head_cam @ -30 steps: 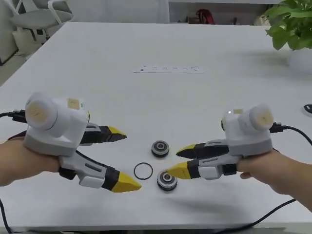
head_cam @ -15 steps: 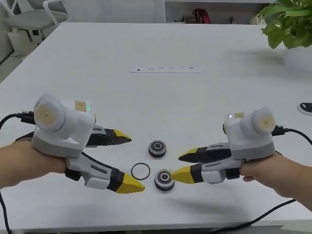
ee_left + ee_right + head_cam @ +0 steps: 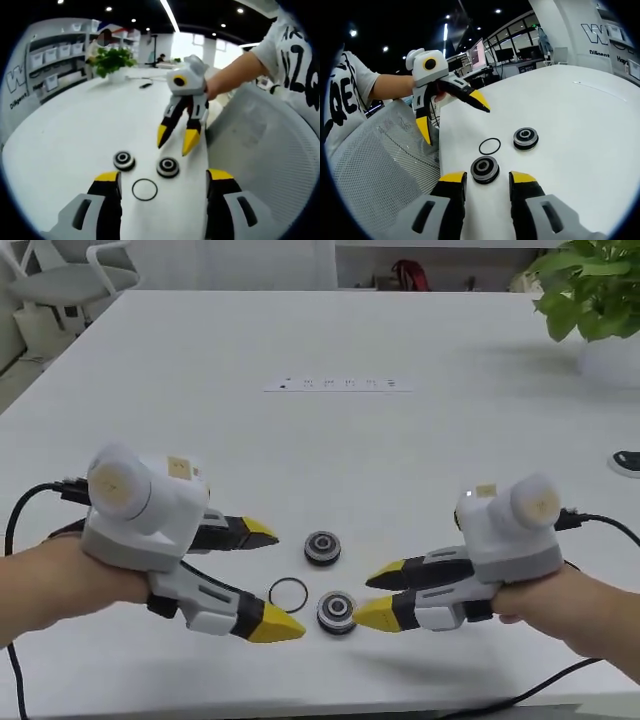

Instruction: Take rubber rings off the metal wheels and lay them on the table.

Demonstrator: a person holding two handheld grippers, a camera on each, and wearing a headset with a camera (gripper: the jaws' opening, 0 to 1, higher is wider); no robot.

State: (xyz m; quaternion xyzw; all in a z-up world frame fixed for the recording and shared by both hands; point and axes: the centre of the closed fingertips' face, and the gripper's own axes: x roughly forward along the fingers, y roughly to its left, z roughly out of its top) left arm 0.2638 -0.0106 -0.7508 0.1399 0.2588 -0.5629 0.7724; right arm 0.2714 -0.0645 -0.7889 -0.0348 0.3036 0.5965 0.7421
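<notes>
Rubber ring (image 3: 288, 593), thin black loop: loose on white worktop (image 3: 350, 460), between wide-open empty jaws of left gripper (image 3: 283, 582) | small ringed metal wheel (image 3: 336, 611) just ahead of right gripper (image 3: 368, 594), jaws part-open, empty | ring likely light, stretchy: pinch its rim, brace stiff wheel

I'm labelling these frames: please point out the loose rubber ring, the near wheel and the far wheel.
loose rubber ring (image 3: 270, 594), head view, left side of its band.
near wheel (image 3: 337, 611), head view, its centre hub.
far wheel (image 3: 322, 547), head view, its centre hub.
</notes>
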